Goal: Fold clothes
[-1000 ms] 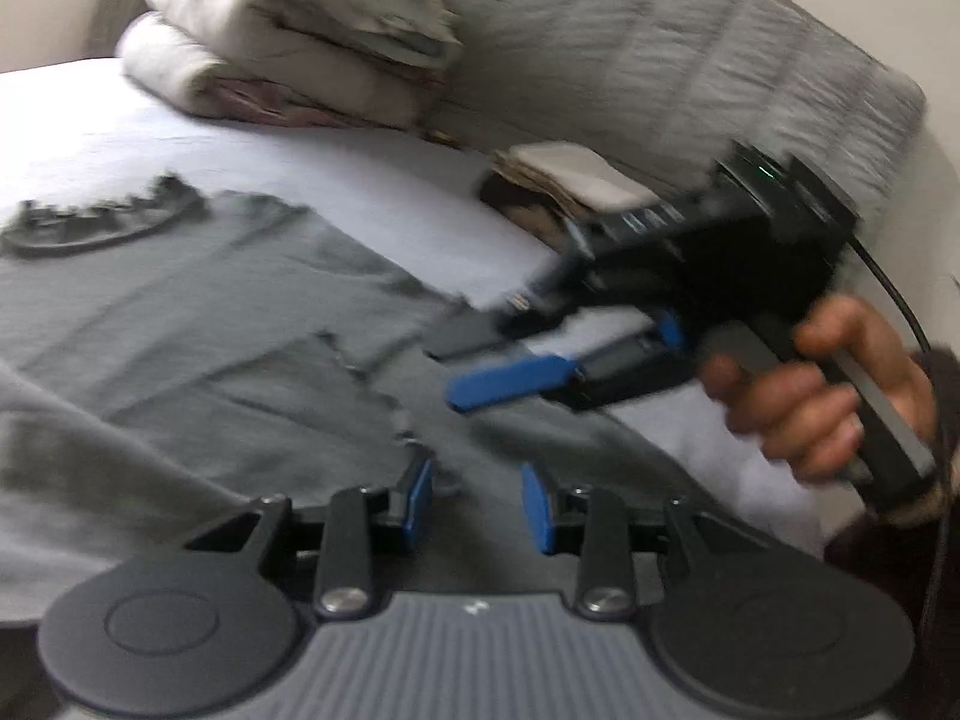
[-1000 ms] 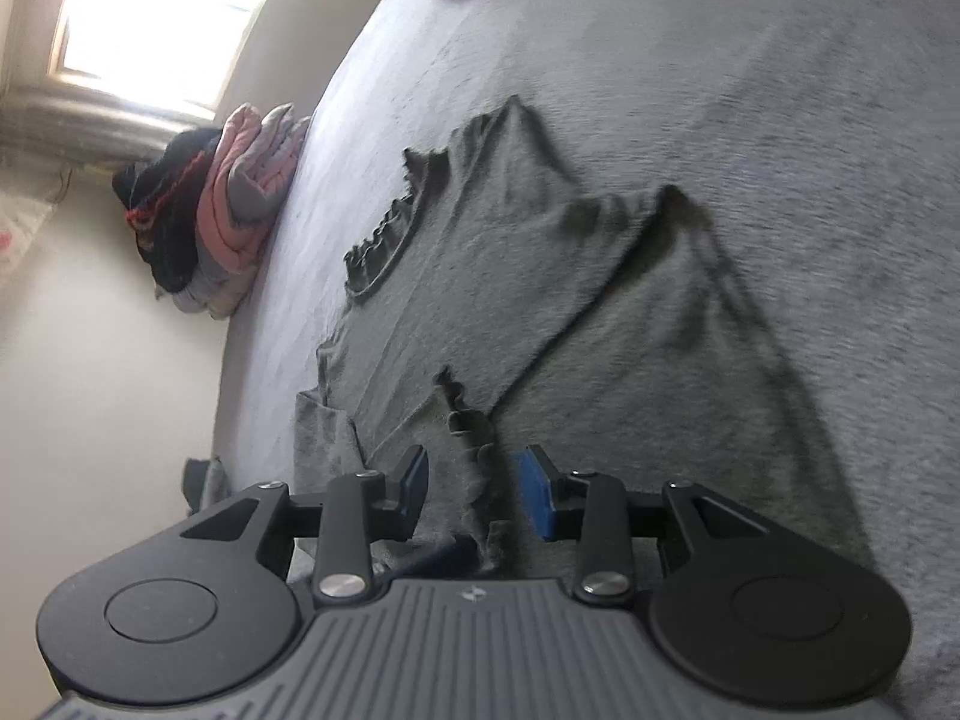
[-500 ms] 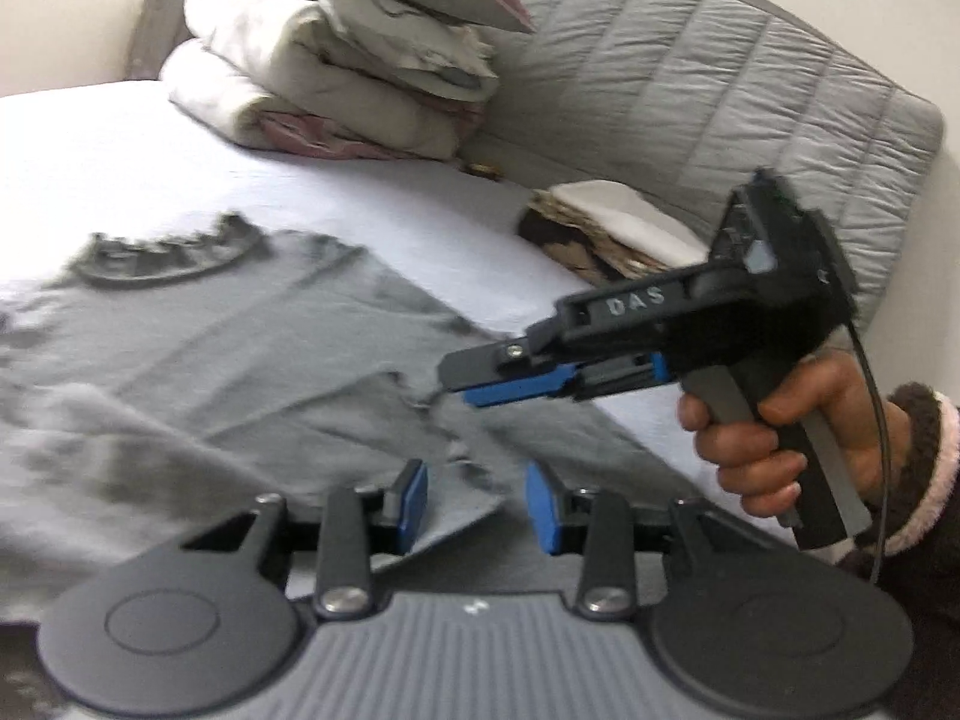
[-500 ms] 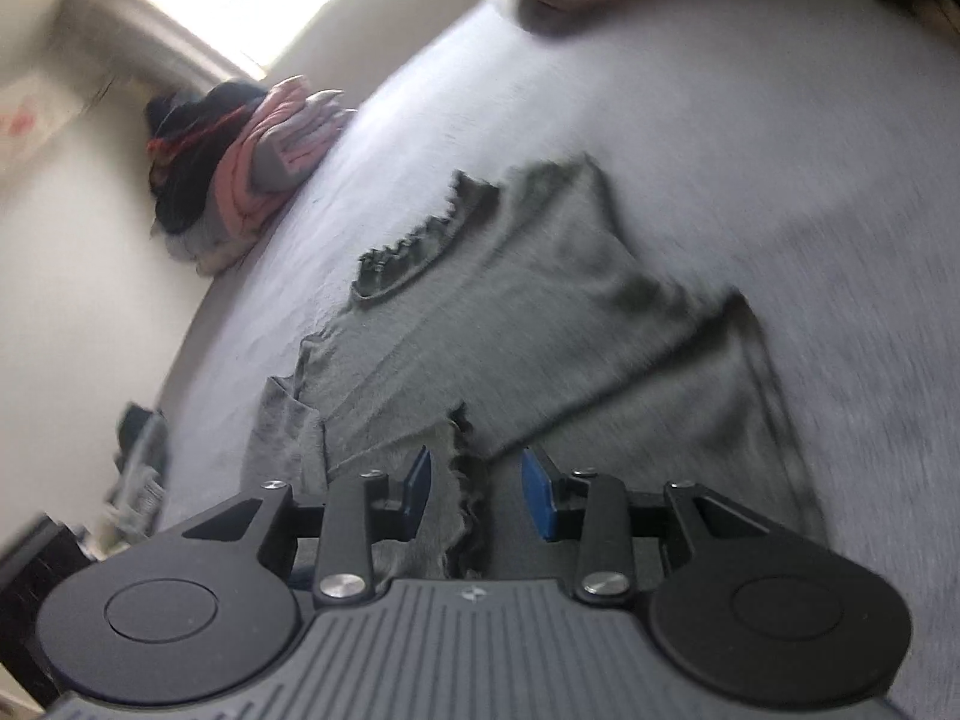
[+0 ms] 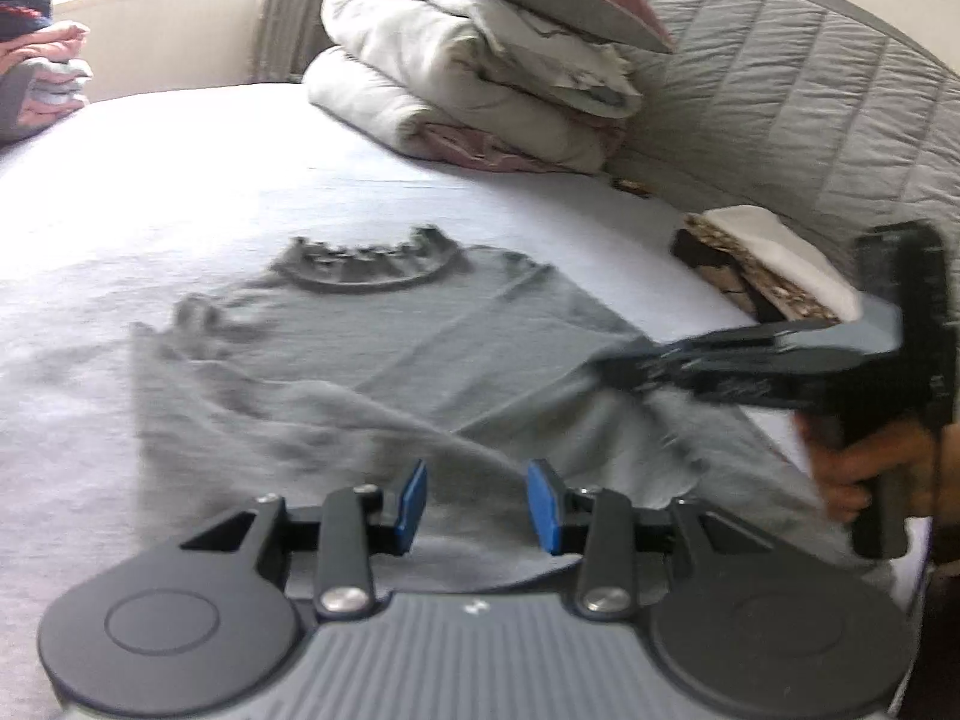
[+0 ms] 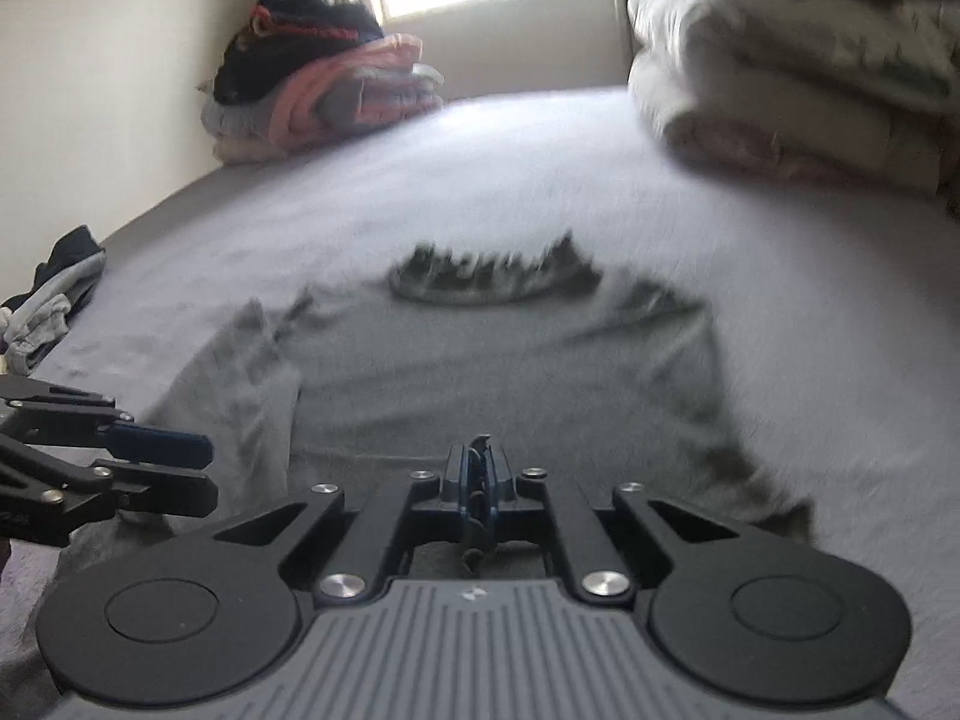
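A grey long-sleeved top (image 5: 384, 348) with a dark ruffled collar (image 5: 366, 261) lies flat on the bed, collar away from me; it also shows in the right wrist view (image 6: 492, 360). My left gripper (image 5: 477, 504) is open and empty, low over the near hem. My right gripper (image 6: 477, 480) is shut on a ruffled edge of the top, the sleeve or cuff, and lifts it at the top's right side; it also shows in the left wrist view (image 5: 612, 369). The left gripper's fingers (image 6: 162, 447) show open at the left of the right wrist view.
Folded duvets and a pillow (image 5: 480, 78) are stacked by the quilted headboard (image 5: 810, 96). A pile of clothes (image 6: 318, 96) sits by the window wall. More garments (image 6: 48, 300) lie at the bed's left edge. A folded item (image 5: 762, 264) lies at the right.
My right gripper has closed on the ruffled edge of the top and swung round with it to face the collar. My left gripper has stayed open and turned toward the collar.
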{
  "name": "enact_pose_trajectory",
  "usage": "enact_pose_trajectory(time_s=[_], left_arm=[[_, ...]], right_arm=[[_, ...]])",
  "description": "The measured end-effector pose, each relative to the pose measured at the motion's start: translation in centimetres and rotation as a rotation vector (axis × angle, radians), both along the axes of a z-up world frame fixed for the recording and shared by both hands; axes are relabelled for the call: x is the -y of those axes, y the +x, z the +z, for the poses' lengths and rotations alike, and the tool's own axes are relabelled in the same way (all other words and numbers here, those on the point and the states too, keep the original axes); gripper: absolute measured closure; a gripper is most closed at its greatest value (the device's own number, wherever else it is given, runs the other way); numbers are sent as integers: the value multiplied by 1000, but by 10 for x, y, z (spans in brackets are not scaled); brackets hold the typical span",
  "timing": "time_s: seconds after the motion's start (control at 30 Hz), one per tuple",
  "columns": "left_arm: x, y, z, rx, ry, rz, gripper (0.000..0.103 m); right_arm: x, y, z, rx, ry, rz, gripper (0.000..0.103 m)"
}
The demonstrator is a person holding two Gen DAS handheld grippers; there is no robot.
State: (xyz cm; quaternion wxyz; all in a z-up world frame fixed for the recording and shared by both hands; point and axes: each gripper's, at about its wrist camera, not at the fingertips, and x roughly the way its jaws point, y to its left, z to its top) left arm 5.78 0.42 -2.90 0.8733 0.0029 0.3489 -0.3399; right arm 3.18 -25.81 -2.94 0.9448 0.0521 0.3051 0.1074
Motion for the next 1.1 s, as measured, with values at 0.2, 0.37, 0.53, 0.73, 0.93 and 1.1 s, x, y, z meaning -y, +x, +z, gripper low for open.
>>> enact_pose_trajectory(time_s=[0.2,0.37,0.53,0.73,0.93,1.1], left_arm=[[-25,11,7,-5,22,94,64],[-35,19,4,-27,99,136,64],[-34,22,-4,-31,218,138,64],[-27,19,-9,7,299,122,64],[-28,16,-10,26,351,104,64],[-37,21,-10,6,316,182,73]], right_arm=[[31,-12,12,23,-29,-141,97],[53,-21,7,-15,-42,-202,97],[63,-30,7,-20,-23,-228,97],[72,-31,8,-68,33,-287,97],[83,-44,23,-89,76,-349,97],[93,-46,17,-147,122,-360,97]])
